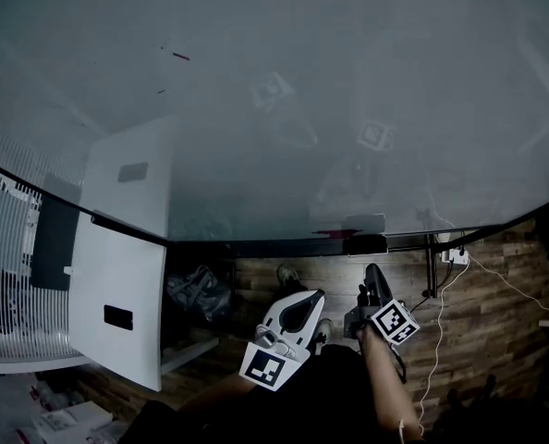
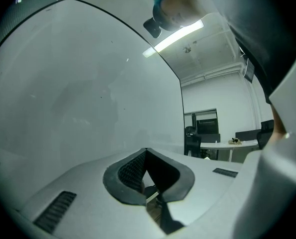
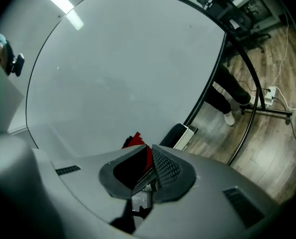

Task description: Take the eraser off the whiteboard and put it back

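Eraser (image 1: 365,244) is lying at the bottom edge of whiteboard (image 1: 274,109), long axis running along it; I am holding left gripper (image 2: 146,151) and right gripper (image 3: 150,147) closed, both empty

Your left gripper (image 1: 311,296), low in the centre of the frame, has a white shell with a dark teardrop hollow. Your right gripper (image 1: 372,271) beside it is dark. Each carries a cube (image 1: 263,365) of black-and-white square markers. Your clothing (image 1: 321,405) at the bottom edge is dark.

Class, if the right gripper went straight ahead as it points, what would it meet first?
Likely the red item at the foot of the whiteboard, beside the eraser; depth is unclear.
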Demonstrator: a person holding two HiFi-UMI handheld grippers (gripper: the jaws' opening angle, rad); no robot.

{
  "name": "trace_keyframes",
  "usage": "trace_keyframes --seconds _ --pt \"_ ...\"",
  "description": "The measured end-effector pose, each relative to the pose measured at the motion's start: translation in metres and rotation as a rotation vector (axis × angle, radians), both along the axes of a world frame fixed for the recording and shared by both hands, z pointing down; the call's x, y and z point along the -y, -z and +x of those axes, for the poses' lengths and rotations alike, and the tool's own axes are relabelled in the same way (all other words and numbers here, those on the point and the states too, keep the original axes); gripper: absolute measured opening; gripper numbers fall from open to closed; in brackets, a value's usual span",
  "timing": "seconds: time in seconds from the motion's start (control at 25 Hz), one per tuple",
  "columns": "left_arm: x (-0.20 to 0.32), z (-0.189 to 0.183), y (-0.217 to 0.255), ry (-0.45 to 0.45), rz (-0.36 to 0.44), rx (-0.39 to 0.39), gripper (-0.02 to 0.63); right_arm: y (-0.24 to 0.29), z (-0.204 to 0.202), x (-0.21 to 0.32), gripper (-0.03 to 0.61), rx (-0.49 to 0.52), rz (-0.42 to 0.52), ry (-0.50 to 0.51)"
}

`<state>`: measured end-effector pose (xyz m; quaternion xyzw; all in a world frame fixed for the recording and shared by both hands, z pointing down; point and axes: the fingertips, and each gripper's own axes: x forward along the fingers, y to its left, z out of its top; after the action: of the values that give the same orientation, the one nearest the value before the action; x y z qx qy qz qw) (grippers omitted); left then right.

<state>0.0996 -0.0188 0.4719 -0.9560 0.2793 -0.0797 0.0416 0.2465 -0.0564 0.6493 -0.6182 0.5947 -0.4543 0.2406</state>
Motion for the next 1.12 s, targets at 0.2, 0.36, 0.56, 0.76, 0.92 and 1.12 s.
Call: trace_keyframes --seconds 0.2,0.36,0.56,0.76,0.92,1.12 --pt "0.007 -0.003 -0.003 -0.010 -0.008 0.012 0.000 -0.022 -0.006 0.012 0.123 0.120 -0.034 -0.016" --pt "0.012 -0.005 -0.003 -0.016 -0.005 0.015 0.000 -0.037 -0.007 0.015 0.181 0.183 -0.061 -0.036" --pt "0.018 -0.009 -0.009 -0.012 -0.023 0.030 0.000 -0.053 -0.010 0.020 0.206 0.241 -0.085 -0.052" --pt "0.021 -0.010 -0.010 -0.009 -0.025 0.022 0.000 -0.062 -0.009 0.025 0.212 0.284 -0.085 -0.070" --pt "0.024 -0.009 -0.012 -0.010 -0.027 0.022 0.000 -0.066 -0.007 0.031 0.215 0.309 -0.083 -0.082" --pt "0.026 -0.011 -0.015 -0.010 -0.031 0.028 0.000 -0.070 -0.007 0.036 0.215 0.334 -0.086 -0.094"
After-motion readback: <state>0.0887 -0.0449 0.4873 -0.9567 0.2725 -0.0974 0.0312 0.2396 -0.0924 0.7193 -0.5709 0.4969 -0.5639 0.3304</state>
